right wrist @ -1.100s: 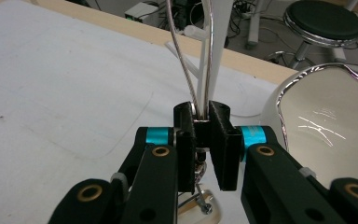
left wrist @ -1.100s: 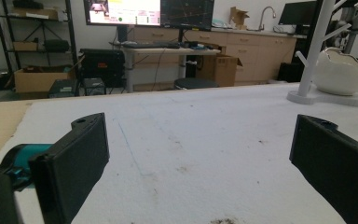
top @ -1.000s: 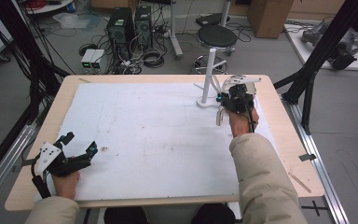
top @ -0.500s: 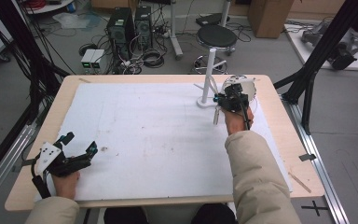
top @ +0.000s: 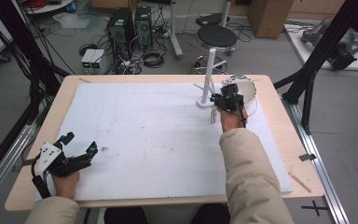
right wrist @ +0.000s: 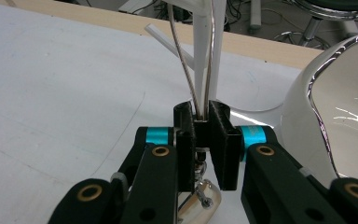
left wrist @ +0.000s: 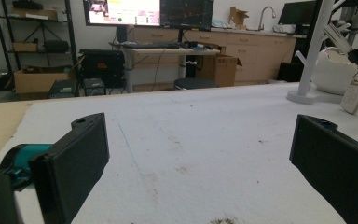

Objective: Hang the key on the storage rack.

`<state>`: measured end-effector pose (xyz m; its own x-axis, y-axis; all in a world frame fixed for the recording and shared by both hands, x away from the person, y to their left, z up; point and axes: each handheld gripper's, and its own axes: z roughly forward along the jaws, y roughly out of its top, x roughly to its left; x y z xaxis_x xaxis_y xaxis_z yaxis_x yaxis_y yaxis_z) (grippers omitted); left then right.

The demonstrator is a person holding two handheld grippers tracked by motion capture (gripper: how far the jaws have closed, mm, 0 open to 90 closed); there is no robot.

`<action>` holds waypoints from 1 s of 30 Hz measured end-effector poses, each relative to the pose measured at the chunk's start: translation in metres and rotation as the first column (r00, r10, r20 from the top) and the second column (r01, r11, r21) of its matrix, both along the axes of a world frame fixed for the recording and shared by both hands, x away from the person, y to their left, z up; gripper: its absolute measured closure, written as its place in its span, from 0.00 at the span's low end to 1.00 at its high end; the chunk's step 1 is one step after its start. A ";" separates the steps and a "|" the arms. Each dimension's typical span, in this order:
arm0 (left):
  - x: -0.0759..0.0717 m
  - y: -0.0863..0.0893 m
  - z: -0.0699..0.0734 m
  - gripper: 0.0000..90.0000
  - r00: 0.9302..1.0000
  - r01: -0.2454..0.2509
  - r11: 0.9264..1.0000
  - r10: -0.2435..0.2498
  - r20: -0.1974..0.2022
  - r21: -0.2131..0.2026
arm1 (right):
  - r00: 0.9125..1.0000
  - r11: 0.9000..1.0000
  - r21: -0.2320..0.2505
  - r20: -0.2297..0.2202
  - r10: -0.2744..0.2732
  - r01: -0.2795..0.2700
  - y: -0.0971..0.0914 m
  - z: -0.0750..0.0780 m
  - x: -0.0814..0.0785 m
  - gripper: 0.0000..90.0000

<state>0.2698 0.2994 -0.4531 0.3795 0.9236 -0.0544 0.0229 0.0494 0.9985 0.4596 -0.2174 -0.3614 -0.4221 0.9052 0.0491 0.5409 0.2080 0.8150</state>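
The right gripper (right wrist: 208,128), closed on a thin wire loop (right wrist: 186,70) with a hanging key fob (top: 213,115), should probably lift it onto a peg of the white stand (top: 209,70) slowly, while the left gripper (top: 77,145) rests wide open on the counter (top: 168,79).

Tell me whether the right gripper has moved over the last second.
Yes. The right gripper has shifted slightly leftward and farther up the table, closer to the base of the white stand.

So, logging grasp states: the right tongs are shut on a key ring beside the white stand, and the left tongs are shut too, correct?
Not quite: the left tongs are open, jaws wide apart in the left gripper view. The right tongs are shut on the key ring beside the white stand.
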 end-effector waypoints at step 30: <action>-0.001 0.000 0.000 0.06 1.000 0.001 1.000 -0.001 0.009 0.007 | 0.997 0.997 0.031 0.007 0.075 -0.075 -0.009 0.001 0.000 0.62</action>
